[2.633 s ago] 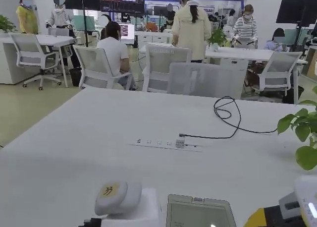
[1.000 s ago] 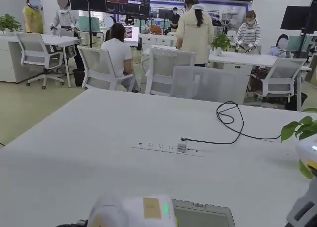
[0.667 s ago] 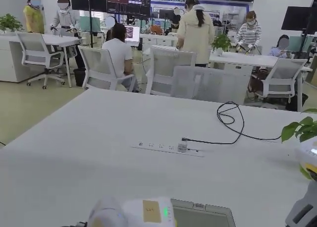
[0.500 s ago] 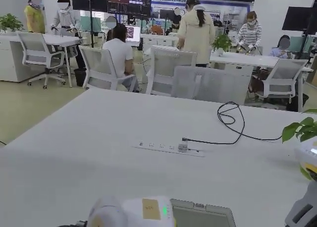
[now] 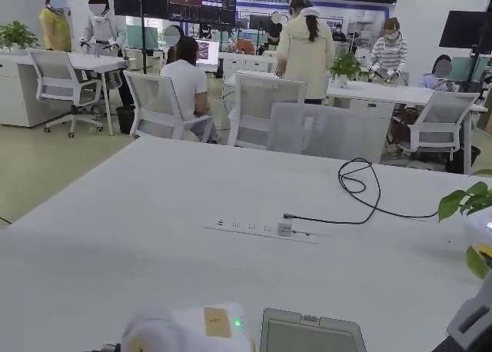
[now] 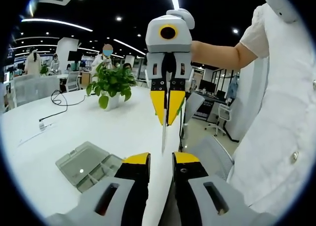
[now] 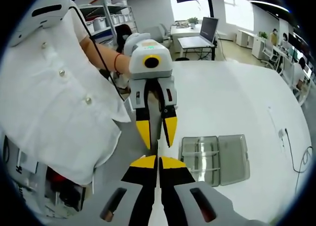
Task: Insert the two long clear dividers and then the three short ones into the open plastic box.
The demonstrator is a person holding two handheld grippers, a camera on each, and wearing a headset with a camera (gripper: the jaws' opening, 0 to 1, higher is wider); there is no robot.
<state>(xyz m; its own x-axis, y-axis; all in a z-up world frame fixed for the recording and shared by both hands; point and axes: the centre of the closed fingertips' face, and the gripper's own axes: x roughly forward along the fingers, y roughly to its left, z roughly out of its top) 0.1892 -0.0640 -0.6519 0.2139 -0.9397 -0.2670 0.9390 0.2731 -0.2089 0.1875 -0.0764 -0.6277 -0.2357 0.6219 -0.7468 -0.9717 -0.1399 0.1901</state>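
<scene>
On the white table (image 5: 154, 237), close to its near edge, the open plastic box (image 7: 215, 159) lies flat, tray and lid side by side. Ribs cross the tray half, but I cannot tell whether they are seated dividers or bare slots. Just off that edge, in front of the person's white shirt (image 7: 59, 88), the two grippers meet nose to nose, well apart from the box. The right gripper (image 6: 167, 124) has its jaws pressed together on a clear divider (image 6: 163, 138), seen edge-on as a thin line. The strip reaches toward the left gripper (image 6: 162, 158), whose jaws stand spread on either side of it without clearly touching. I cannot tell whether this piece is long or short. The step looks like squaring up the divider in the air before carrying it over. It would go best with the left jaws closing gently on the free end, the strip kept straight and unbent, then lowered level so both ends meet their slots together.
</scene>
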